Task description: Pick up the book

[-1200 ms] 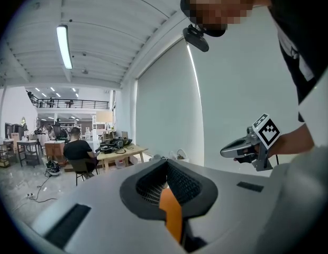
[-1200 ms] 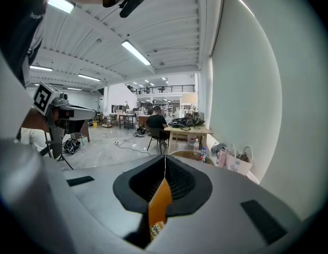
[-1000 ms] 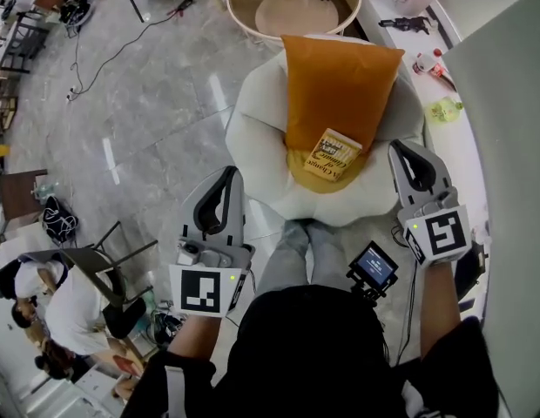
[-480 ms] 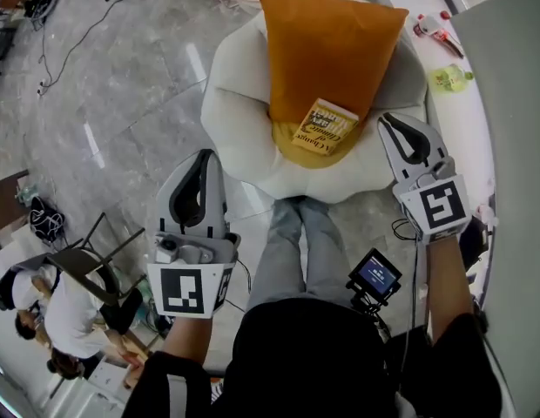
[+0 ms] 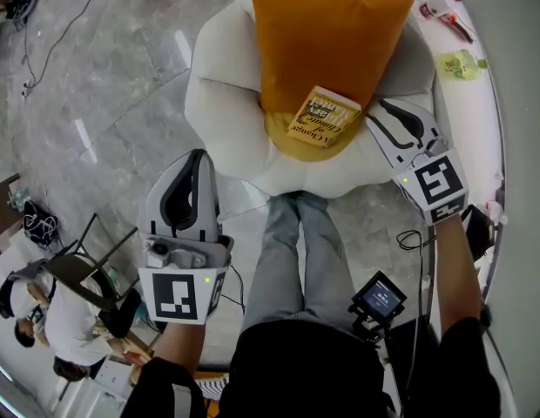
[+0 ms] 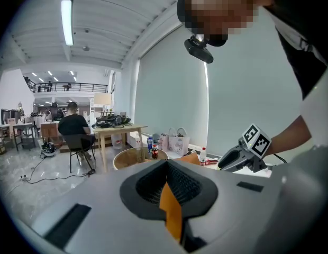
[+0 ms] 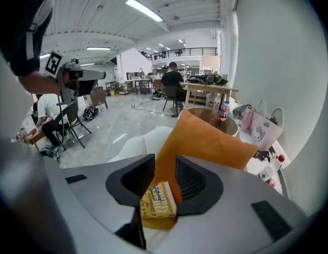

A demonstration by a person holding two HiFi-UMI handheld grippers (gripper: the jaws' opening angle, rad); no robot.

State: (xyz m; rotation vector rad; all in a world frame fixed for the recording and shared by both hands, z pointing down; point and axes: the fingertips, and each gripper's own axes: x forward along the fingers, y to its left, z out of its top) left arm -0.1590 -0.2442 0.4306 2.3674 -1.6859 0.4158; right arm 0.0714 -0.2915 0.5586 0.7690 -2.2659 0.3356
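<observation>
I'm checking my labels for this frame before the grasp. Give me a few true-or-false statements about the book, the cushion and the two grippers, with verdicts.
1. The yellow paperback book lies at the foot of the orange cushion. True.
2. The right gripper is clamped on the book. False: its jaws are opening, and the book lies ahead of them with no pad pressing on it.
3. The left gripper holds the book. False: its jaws are together with nothing in them, and it is down at the chair's front left, away from the book.
4. The cushion rests on a white padded chair. True.
</observation>
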